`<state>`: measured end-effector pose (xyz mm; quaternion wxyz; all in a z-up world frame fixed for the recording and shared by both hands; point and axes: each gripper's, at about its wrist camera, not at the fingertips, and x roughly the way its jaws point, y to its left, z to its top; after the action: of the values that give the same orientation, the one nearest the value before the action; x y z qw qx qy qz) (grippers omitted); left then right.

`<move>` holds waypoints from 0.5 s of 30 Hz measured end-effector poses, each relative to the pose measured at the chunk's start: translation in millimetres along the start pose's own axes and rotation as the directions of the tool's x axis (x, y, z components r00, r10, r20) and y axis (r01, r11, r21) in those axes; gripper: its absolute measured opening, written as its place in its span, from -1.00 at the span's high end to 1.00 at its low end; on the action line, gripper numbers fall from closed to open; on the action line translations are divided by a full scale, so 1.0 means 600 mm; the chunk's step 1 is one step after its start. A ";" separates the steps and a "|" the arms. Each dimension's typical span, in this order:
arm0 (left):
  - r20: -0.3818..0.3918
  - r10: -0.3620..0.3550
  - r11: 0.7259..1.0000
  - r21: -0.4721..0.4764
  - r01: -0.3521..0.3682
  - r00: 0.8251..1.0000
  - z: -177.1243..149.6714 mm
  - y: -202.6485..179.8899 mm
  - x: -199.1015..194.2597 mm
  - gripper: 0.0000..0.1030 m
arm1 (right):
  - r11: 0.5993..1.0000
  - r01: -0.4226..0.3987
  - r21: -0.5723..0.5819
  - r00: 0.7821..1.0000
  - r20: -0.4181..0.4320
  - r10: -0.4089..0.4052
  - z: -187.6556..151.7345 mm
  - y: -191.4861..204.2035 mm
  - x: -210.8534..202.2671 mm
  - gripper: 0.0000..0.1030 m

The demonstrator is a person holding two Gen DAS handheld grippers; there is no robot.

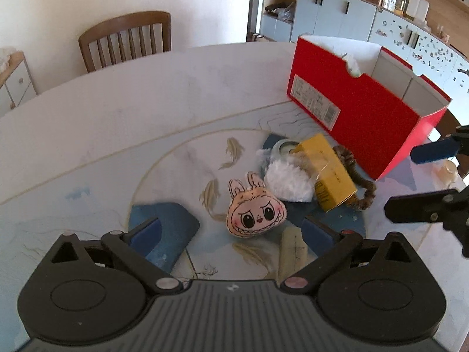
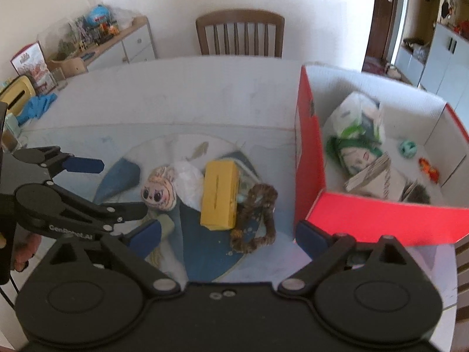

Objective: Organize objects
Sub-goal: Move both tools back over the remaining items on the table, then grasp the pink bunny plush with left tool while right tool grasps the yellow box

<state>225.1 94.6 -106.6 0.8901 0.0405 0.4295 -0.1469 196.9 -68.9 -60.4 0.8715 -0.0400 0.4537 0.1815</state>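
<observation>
A small pile lies on the round blue print of the table mat (image 1: 96,135). It holds a pink bunny-face plush (image 1: 255,214), a white fluffy puff (image 1: 288,182), a yellow carton (image 1: 328,173), a brown fuzzy loop (image 1: 360,187) and a clear round tin (image 1: 285,146). My left gripper (image 1: 231,226) is open just above the plush, which sits between its fingers untouched. In the right wrist view my right gripper (image 2: 228,231) is open over the yellow carton (image 2: 219,193) and the brown loop (image 2: 258,217). The open red shoebox (image 2: 310,152) stands at the right with toys inside.
A wooden chair (image 2: 240,35) stands behind the table's far edge. At the far left is a sideboard (image 2: 129,44) with toys and a blue cloth (image 2: 38,105). Cabinets (image 1: 331,14) line the far right wall. Each gripper shows at the edge of the other's view.
</observation>
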 end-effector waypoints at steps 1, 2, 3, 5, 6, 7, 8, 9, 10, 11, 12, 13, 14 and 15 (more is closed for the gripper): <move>0.000 0.000 1.000 -0.003 0.000 1.000 -0.002 -0.001 0.005 -0.98 | 1.000 -0.001 0.000 1.000 -0.009 0.001 0.000 0.002 0.007 -0.85; -0.001 0.008 1.000 -0.004 -0.008 1.000 -0.004 -0.001 0.010 -0.98 | 1.000 0.000 0.000 1.000 -0.016 0.000 0.000 0.003 0.013 -0.84; 0.001 0.013 1.000 -0.004 -0.013 1.000 -0.005 -0.003 0.014 -0.98 | 1.000 0.000 0.002 1.000 -0.022 0.000 0.001 0.004 0.018 -0.80; 0.010 0.017 1.000 0.001 -0.017 1.000 -0.008 -0.006 0.021 -0.98 | 1.000 0.000 0.009 1.000 -0.026 0.000 0.003 0.006 0.027 -0.75; 0.015 0.022 1.000 0.006 -0.023 1.000 -0.010 -0.008 0.024 -0.98 | 1.000 0.001 0.016 1.000 -0.027 -0.001 0.005 0.007 0.032 -0.72; 0.022 0.026 1.000 0.014 -0.027 0.999 -0.012 -0.011 0.026 -0.98 | 1.000 0.004 0.023 1.000 -0.030 -0.004 0.007 0.009 0.036 -0.67; 0.027 0.028 0.999 0.021 -0.029 0.999 -0.013 -0.013 0.028 -0.98 | 1.000 0.005 0.028 0.999 -0.034 -0.004 0.010 0.009 0.040 -0.64; 0.032 0.036 0.999 0.027 -0.037 0.999 -0.014 -0.015 0.031 -0.98 | 0.999 0.002 0.033 0.999 -0.040 -0.001 0.012 0.010 0.045 -0.59; 0.037 0.041 0.999 0.031 -0.042 0.998 -0.014 -0.017 0.033 -0.98 | 0.999 0.003 0.034 0.999 -0.045 -0.001 0.014 0.011 0.050 -0.53; 0.041 0.042 0.999 0.033 -0.044 0.998 -0.013 -0.019 0.033 -0.98 | 0.999 0.006 0.033 0.999 -0.049 -0.005 0.016 0.013 0.054 -0.52; 0.046 0.044 0.998 0.032 -0.046 0.998 -0.012 -0.019 0.033 -0.98 | 1.000 0.009 0.029 0.999 -0.053 -0.007 0.017 0.014 0.058 -0.49; 0.052 0.044 0.999 0.030 -0.045 0.998 -0.011 -0.019 0.034 -0.98 | 1.000 0.010 0.027 0.998 -0.056 -0.008 0.019 0.015 0.063 -0.47; 0.054 0.041 0.999 0.030 -0.043 0.998 -0.010 -0.020 0.035 -0.98 | 1.000 0.010 0.027 0.998 -0.060 -0.008 0.021 0.016 0.067 -0.46; 0.055 0.037 0.999 0.029 -0.039 0.998 -0.010 -0.021 0.037 -0.97 | 1.000 0.009 0.030 0.998 -0.063 -0.007 0.023 0.016 0.071 -0.42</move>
<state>230.0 79.0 -126.6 0.9035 0.0580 0.4019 -0.1375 226.3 -44.8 -85.6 0.8579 -0.0343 0.4837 0.1700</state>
